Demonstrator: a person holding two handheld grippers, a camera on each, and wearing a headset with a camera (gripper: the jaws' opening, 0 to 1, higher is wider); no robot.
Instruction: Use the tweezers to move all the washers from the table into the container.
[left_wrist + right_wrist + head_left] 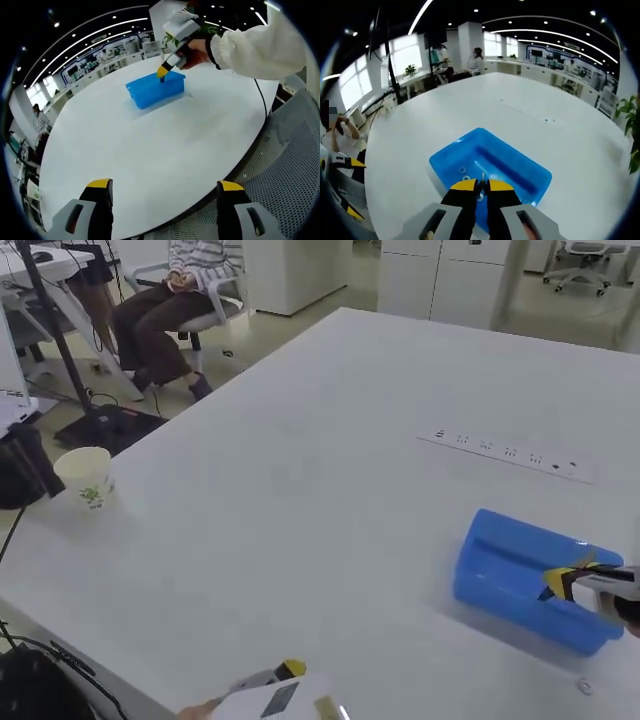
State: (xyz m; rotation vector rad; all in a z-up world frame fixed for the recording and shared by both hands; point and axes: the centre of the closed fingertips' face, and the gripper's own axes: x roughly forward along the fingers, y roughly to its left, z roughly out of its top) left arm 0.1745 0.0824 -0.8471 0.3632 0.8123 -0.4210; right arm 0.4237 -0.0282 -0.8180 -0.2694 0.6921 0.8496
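Observation:
A blue container (520,578) stands at the table's right. My right gripper (556,584) hovers over its near side. In the right gripper view this gripper (482,186) is shut on thin metal tweezers (483,176) whose tips point down into the blue container (510,167). Two or three small washers (465,174) lie on the container's floor. One small washer (585,687) lies on the table just in front of the container. My left gripper (165,187) is open and holds nothing, low over the table's near edge (285,675), well left of the container (155,89).
A paper cup (88,477) stands at the table's left edge. A white power strip (510,453) lies behind the container. A seated person (175,300) and stands with cables are beyond the far left corner. The white table (300,500) is bare in the middle.

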